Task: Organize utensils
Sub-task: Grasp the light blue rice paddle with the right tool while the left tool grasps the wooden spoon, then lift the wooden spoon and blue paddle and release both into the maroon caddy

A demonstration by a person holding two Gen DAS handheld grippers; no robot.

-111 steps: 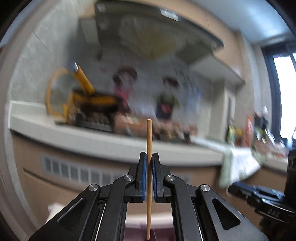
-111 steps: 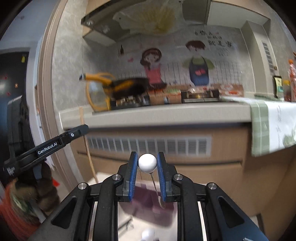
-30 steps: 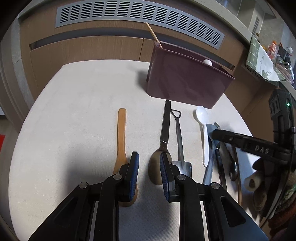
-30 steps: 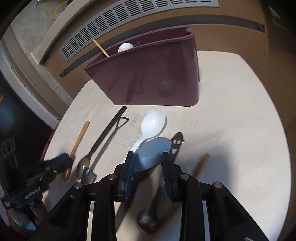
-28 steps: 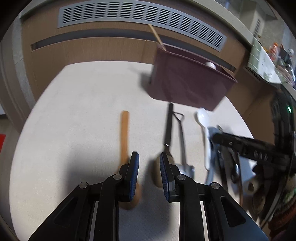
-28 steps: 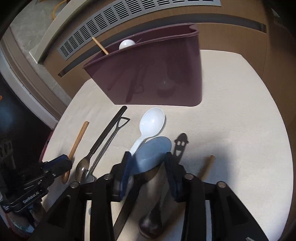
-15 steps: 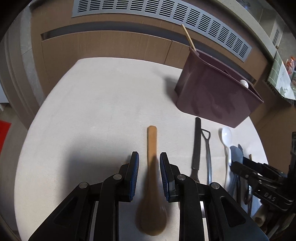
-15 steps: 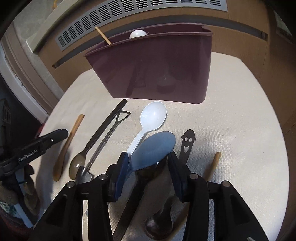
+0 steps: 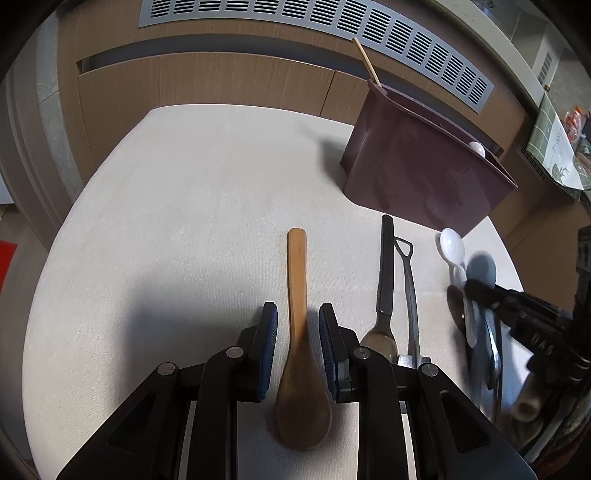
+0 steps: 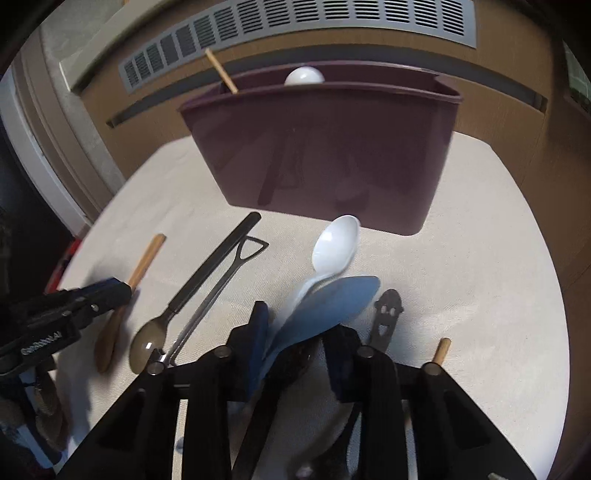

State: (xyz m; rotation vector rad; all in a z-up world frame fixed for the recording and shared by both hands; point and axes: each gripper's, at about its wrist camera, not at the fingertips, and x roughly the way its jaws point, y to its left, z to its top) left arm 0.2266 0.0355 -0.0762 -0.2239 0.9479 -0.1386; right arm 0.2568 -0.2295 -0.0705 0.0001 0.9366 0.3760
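A wooden spoon (image 9: 298,332) lies on the beige table, bowl toward me. My left gripper (image 9: 297,325) is open and straddles its neck, fingers on either side. My right gripper (image 10: 299,328) is open around the grey-blue spoon (image 10: 325,306), which lies over a white plastic spoon (image 10: 334,243); whether the fingers touch it I cannot tell. The maroon utensil holder (image 10: 325,147) stands behind, holding a chopstick (image 10: 221,70) and a white-knobbed utensil (image 10: 304,76). The holder also shows in the left wrist view (image 9: 424,173).
A black-handled metal spoon (image 9: 384,288) and a small shovel-shaped spoon (image 9: 408,291) lie between the two grippers. A dark smiley-face utensil (image 10: 386,317) and a wooden-handled one (image 10: 441,350) lie at the right. Wooden cabinets with a vent grille (image 9: 332,18) stand behind the table.
Both grippers let go of their chopstick and white-knobbed utensil, now in the holder, and came down to the table. My left gripper moved over the wooden spoon; my right closed in on the grey-blue spoon.
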